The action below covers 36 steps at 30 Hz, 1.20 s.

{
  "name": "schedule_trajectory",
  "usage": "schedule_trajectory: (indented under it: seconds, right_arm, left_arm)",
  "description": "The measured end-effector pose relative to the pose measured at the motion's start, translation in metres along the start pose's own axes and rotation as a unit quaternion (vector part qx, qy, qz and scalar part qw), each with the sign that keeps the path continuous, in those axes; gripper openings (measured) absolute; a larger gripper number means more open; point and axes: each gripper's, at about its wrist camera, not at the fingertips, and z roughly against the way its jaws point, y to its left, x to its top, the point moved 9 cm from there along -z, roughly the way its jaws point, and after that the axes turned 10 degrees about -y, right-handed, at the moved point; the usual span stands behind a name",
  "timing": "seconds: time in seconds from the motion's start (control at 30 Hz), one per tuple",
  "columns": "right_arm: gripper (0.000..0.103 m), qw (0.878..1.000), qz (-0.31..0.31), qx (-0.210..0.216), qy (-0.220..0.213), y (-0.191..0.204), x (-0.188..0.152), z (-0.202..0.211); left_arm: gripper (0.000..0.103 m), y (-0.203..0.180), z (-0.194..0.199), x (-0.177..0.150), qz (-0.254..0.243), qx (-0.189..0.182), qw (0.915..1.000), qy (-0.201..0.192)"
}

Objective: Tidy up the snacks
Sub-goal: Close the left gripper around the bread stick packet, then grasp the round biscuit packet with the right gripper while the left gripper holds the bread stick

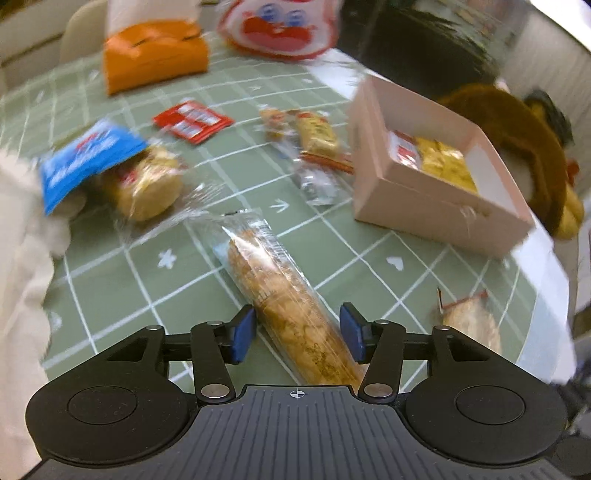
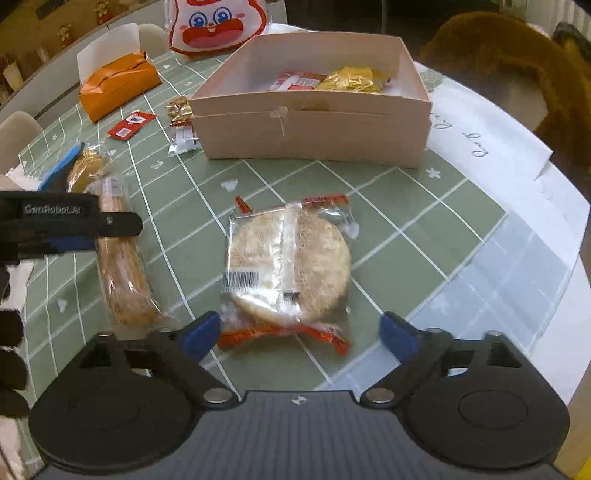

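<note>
A long wrapped biscuit stick (image 1: 284, 295) lies on the green checked tablecloth (image 1: 351, 254). My left gripper (image 1: 297, 332) is open, its blue pads on either side of the stick's near end without pressing it. It also shows in the right wrist view (image 2: 122, 273), with the left gripper (image 2: 79, 230) over it. A round rice cracker pack (image 2: 288, 266) lies just ahead of my right gripper (image 2: 301, 334), which is open and empty. A pink box (image 2: 314, 125) beyond it holds a red pack (image 2: 295, 81) and a gold pack (image 2: 351, 79).
Loose snacks lie around: a blue-topped cookie pack (image 1: 110, 170), red sachets (image 1: 192, 120), small wrapped bars (image 1: 314, 136). An orange tissue box (image 2: 118, 85) and a cartoon bag (image 2: 218, 26) stand at the back. A brown plush toy (image 1: 517, 155) sits behind the box.
</note>
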Motion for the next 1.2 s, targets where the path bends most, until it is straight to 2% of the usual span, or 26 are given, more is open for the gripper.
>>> schedule_trajectory:
  seconds: [0.13, 0.2, 0.3, 0.37, 0.47, 0.67, 0.73, 0.8, 0.9, 1.07, 1.2]
  right_arm:
    - [0.103, 0.999, 0.039, -0.002, -0.008, 0.004, -0.01, 0.003]
    - [0.103, 0.998, 0.065, -0.003, -0.014, 0.006, -0.014, 0.003]
    - [0.103, 0.998, 0.066, 0.0, -0.021, 0.004, -0.018, 0.007]
    - [0.103, 0.998, 0.062, -0.003, -0.028, 0.004, -0.019, 0.008]
    - [0.103, 0.998, 0.058, -0.008, -0.026, 0.004, -0.021, 0.01]
    - [0.103, 0.998, 0.065, -0.002, -0.019, 0.005, -0.021, 0.01]
    - [0.103, 0.998, 0.059, -0.001, -0.004, 0.006, -0.018, 0.009]
    - [0.103, 0.999, 0.046, 0.001, -0.009, 0.007, -0.011, 0.008]
    - [0.103, 0.999, 0.035, -0.021, -0.006, 0.006, 0.006, -0.002]
    - [0.103, 0.999, 0.031, -0.027, 0.016, 0.007, 0.022, -0.025]
    - [0.103, 0.998, 0.043, -0.001, 0.034, 0.019, 0.024, -0.027]
  left_arm:
    - [0.044, -0.02, 0.014, -0.016, -0.088, -0.063, 0.9941, 0.007]
    - [0.041, -0.023, 0.025, -0.029, -0.109, -0.089, 0.9897, 0.025]
    - [0.041, -0.015, 0.033, -0.039, -0.102, -0.074, 0.9915, 0.034]
    - [0.045, -0.012, 0.032, -0.039, -0.093, -0.065, 0.9929, 0.036]
    - [0.044, -0.014, 0.025, -0.036, -0.082, -0.059, 0.9942, 0.036]
    - [0.044, -0.016, 0.018, -0.03, -0.061, -0.065, 0.9955, 0.032]
    - [0.044, -0.014, 0.02, -0.031, -0.052, -0.071, 0.9957, 0.029]
    - [0.044, -0.012, 0.02, -0.032, -0.04, -0.075, 0.996, 0.026]
    - [0.044, -0.01, 0.02, -0.031, -0.022, -0.077, 0.9965, 0.026]
    - [0.043, -0.014, 0.019, -0.03, -0.041, -0.07, 0.9962, 0.034]
    - [0.044, -0.015, 0.019, -0.032, -0.047, -0.066, 0.9962, 0.032]
